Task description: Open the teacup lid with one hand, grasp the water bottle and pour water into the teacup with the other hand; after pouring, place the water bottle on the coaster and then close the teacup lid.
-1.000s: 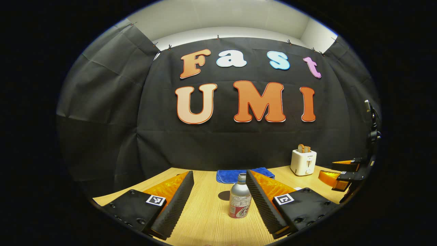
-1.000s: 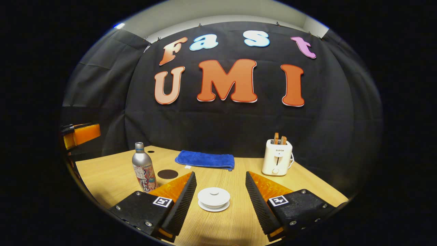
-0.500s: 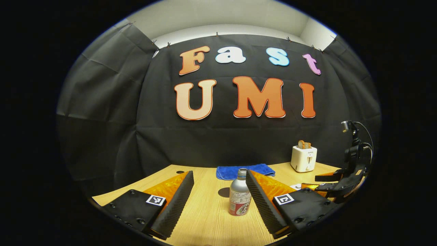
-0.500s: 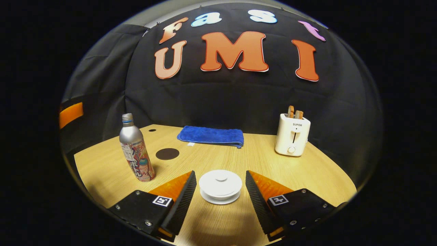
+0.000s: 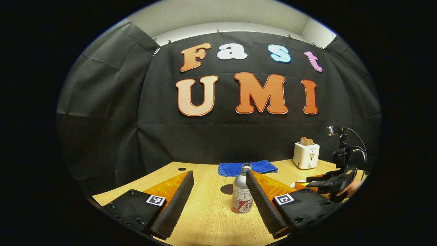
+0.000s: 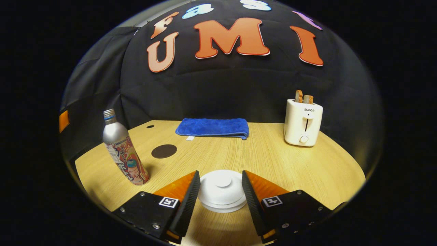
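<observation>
Left gripper view: left gripper [image 5: 219,184] spread wide, water bottle [image 5: 241,190] upright between its fingers — touching neither, coaster [image 5: 226,189] just behind the bottle; right gripper view: right gripper [image 6: 218,186] open, flanking the lidded teacup [image 6: 222,190], bottle well left of the teacup.

The left gripper [image 5: 218,194] hangs low over the table [image 5: 208,222] with its fingers spread wide. The bottle [image 5: 242,189] stands upright between them, close to the right finger, touched by neither. Just behind the bottle lies a dark round coaster [image 5: 226,189], and farther back a folded blue cloth [image 5: 247,167]. A white toaster [image 5: 306,155] with bread in its slots stands at the back right. At the right edge the right gripper [image 5: 312,182] reaches low over the table, a hand [image 5: 347,189] gripping it
</observation>
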Action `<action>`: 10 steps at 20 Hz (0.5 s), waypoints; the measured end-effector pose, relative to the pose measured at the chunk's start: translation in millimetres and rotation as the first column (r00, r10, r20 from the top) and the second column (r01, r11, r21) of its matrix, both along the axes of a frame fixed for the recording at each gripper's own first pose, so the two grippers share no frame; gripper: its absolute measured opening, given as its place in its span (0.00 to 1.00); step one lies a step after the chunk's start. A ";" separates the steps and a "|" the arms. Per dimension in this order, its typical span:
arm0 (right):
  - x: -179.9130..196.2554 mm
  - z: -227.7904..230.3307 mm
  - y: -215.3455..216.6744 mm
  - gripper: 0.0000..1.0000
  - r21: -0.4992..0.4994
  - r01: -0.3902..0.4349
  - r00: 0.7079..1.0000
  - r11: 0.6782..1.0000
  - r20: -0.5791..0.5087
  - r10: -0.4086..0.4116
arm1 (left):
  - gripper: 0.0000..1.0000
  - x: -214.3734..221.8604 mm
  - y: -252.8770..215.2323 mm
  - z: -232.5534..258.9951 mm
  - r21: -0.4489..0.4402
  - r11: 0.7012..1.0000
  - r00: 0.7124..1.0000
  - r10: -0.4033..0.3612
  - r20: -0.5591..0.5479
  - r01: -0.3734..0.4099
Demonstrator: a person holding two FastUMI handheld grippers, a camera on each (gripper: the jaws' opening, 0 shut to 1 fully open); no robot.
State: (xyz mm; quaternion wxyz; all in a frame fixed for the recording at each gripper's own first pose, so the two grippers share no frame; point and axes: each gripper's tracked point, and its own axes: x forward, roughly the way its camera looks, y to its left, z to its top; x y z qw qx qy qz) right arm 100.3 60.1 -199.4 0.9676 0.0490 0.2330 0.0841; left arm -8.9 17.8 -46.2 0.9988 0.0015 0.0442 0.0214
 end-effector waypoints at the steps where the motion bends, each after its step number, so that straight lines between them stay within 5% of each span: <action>1: 3.0 1.6 0.0 0.73 -0.009 -0.002 1.000 1.000 0.011 0.002 | 0.97 0.9 0.7 -1.5 -0.001 1.000 1.000 0.000 -0.003 0.000; 8: 12.6 -5.4 4.2 0.43 -0.037 -0.017 1.000 0.999 0.000 0.017 | 0.97 3.8 3.6 -5.6 0.002 1.000 1.000 -0.001 -0.014 0.001; 10: 12.5 -6.3 5.0 0.42 -0.040 -0.022 1.000 0.999 -0.002 0.022 | 0.97 5.5 4.6 -8.1 0.001 1.000 1.000 0.001 -0.020 -0.001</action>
